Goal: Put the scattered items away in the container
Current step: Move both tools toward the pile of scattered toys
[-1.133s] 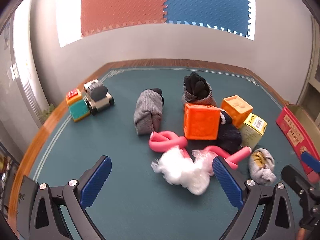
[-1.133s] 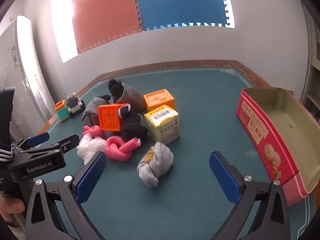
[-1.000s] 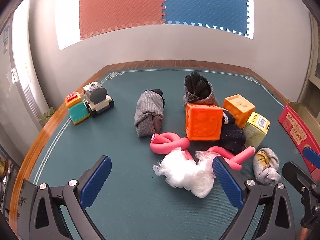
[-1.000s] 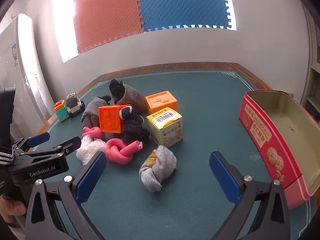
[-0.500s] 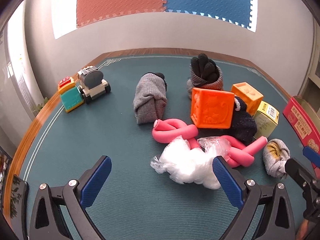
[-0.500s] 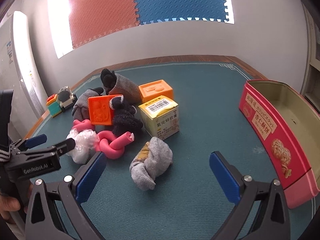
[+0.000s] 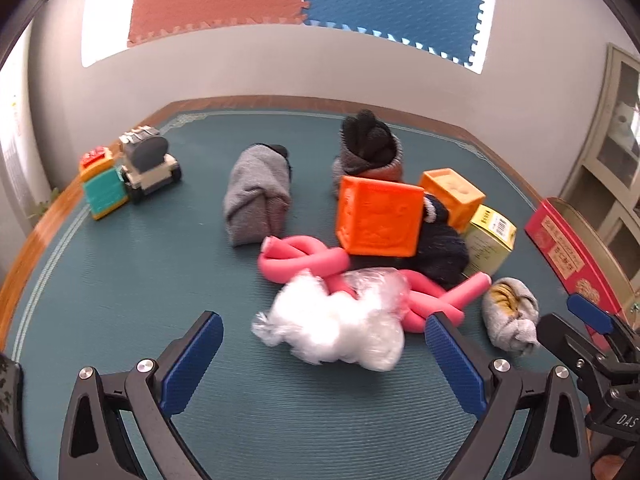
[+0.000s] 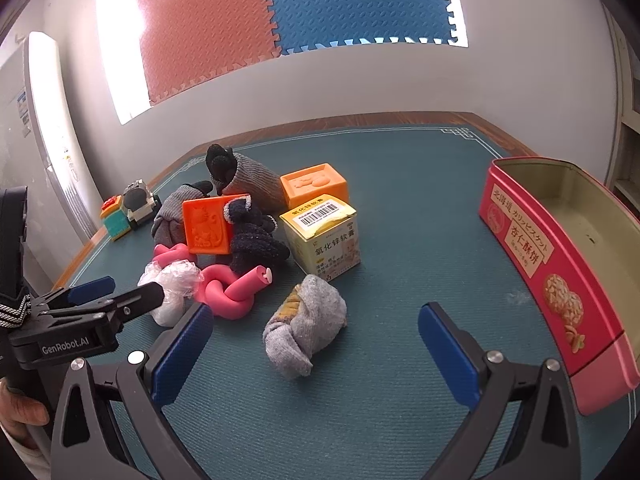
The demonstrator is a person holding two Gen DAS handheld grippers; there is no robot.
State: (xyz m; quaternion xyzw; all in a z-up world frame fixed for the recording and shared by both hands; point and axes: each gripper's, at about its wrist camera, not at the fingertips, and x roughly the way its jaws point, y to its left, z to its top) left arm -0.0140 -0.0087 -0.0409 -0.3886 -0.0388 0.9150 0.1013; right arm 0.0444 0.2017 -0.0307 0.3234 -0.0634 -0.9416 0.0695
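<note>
The right claw (image 8: 316, 344), jaws spread wide and empty, sits nearest the grey sock bundle (image 8: 306, 326) lying dead ahead between its fingers, with the red tin (image 8: 532, 248) off to its right; the left claw (image 7: 324, 356), likewise spread, faces the white plastic bag (image 7: 340, 326).

The place looks like a home room, perhaps a playroom. A table (image 8: 420, 168) with a wooden rim is covered by a teal mat with a pale ornamental border. On the wall behind hang red foam tiles (image 8: 200, 28) and blue foam tiles (image 8: 360, 0) of the interlocking kind laid on play floors. Household clutter lies on the mat: toy cubes (image 7: 380, 216), a toy car (image 7: 148, 160), rolled socks (image 7: 256, 196), a cookie tin (image 8: 560, 272). A glazed cabinet (image 7: 616, 136) stands at the right, and a tall white appliance (image 8: 40, 128), likely an air conditioner, at the left.
</note>
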